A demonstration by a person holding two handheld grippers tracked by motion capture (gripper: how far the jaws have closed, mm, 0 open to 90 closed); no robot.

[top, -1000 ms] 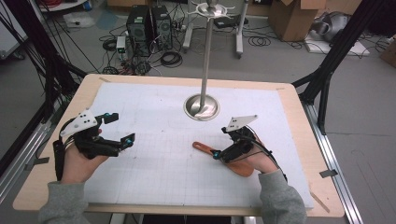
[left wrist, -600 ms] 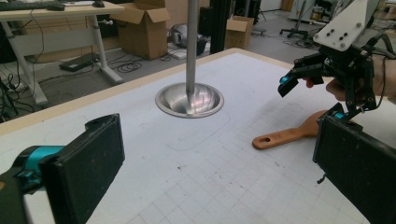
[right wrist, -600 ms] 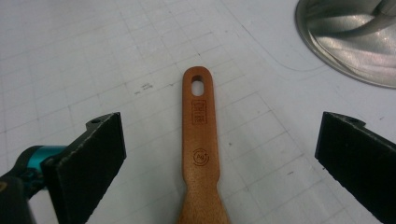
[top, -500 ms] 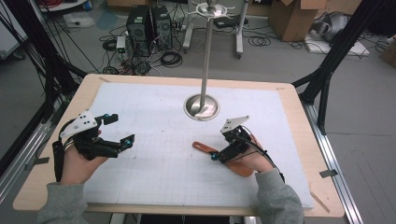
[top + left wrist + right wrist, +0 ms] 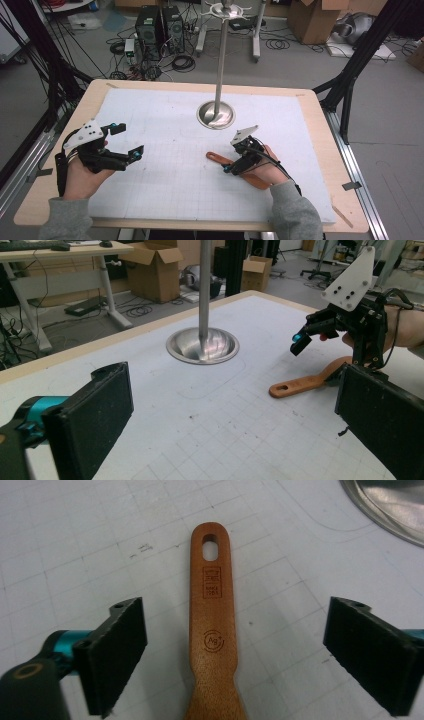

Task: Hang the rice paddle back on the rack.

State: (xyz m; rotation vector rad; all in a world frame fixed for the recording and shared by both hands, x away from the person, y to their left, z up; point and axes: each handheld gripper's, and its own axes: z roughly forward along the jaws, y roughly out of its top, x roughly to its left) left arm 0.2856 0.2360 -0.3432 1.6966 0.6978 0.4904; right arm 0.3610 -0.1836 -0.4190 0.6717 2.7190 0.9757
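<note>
Wooden handle [image 5: 214,625] stamped, between tongs [image 5: 240,655]

**Black grippers, grey sleeves**

Both grippers are black with teal-blue fittings near flat, ribbed black pads. The left gripper [image 5: 122,140] and right gripper [image 5: 231,160] each carry a pale three-cornered plate (dark screw holes). Black cables trail over grey sleeves [image 5: 295,212].
</note>
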